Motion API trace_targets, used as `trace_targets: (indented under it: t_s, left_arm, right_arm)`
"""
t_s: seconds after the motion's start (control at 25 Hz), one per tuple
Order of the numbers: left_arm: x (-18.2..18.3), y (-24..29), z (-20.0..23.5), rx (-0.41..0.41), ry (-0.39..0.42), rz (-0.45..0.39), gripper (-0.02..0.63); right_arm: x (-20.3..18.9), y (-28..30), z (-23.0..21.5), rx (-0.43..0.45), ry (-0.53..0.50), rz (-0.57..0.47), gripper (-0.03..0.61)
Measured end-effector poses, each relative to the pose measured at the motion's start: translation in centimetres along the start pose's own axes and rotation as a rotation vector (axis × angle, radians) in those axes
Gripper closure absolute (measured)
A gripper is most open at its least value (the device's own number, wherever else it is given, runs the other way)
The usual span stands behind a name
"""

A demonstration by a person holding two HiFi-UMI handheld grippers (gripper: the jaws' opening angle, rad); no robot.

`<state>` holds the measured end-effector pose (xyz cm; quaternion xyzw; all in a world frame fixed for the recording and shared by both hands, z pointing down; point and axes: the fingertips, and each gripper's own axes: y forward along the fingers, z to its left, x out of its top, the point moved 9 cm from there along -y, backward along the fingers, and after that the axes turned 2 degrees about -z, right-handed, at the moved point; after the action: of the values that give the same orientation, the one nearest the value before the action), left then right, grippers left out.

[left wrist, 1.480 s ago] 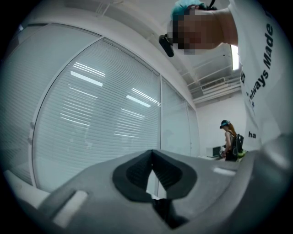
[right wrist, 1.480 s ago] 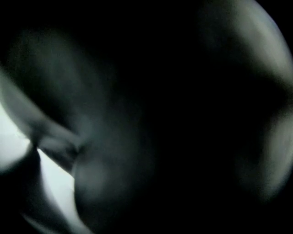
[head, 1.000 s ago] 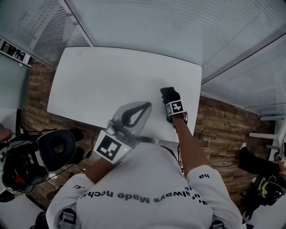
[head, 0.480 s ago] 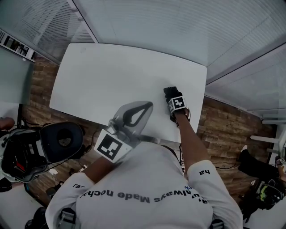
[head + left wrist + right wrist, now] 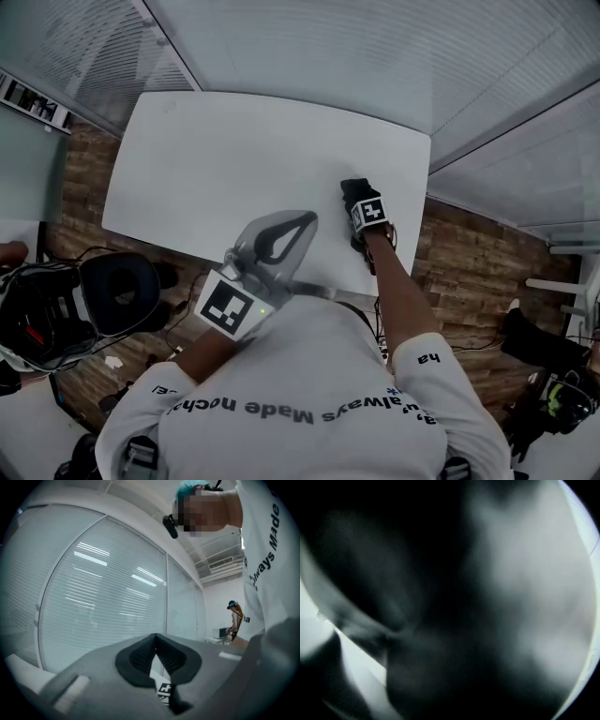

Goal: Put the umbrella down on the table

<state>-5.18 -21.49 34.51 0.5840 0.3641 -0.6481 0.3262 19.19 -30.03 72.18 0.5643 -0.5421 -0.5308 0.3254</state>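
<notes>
**Left gripper clenched and empty, right gripper down at the table with the umbrella**

The left gripper [image 5: 155,640] points level over the near edge of the white table [image 5: 225,159]; its dark pads meet at the tips with nothing between them. To its right, the right gripper [image 5: 355,190] points steeply down at the table's near right part. Its jaws have just been opening. The umbrella [image 5: 450,634] shows only as a dark blur filling the space at those jaws, and whether the pads press it cannot be told.

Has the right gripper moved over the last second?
Yes, slightly: the right gripper edged away from the table near edge; jaws just opening, contents too blurred.
</notes>
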Motion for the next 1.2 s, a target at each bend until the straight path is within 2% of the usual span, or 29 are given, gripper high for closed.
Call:
trace_targets:
  t_s: [0.32, 0.48, 0.68, 0.96, 1.2]
  left_arm:
    - [-1.5, 1.8, 0.3, 0.006, -0.001, 0.008, 0.609]
    - [0.3, 0.7, 3.3, 0.009, -0.007, 0.0, 0.61]
    - [0.6, 0.4, 3.5, 0.011, -0.012, -0.002, 0.611]
    - [0.1, 1.1, 3.4, -0.01, -0.027, -0.003, 0.609]
    - [-0.3, 2.3, 3.8, -0.027, -0.037, 0.004, 0.609]
  right_arm:
    - [0.3, 1.4, -1.6, 0.012, 0.004, -0.006, 0.301]
    - [2.6, 0.9, 0.8, 0.013, -0.001, -0.009, 0.295]
    - [2.6, -1.4, 1.4, 0.022, -0.023, -0.079, 0.291]
    - [2.0, -8.2, 2.2, 0.028, -0.064, -0.292, 0.316]
    - [3.3, -17.3, 3.6, 0.028, -0.101, -0.651, 0.374]
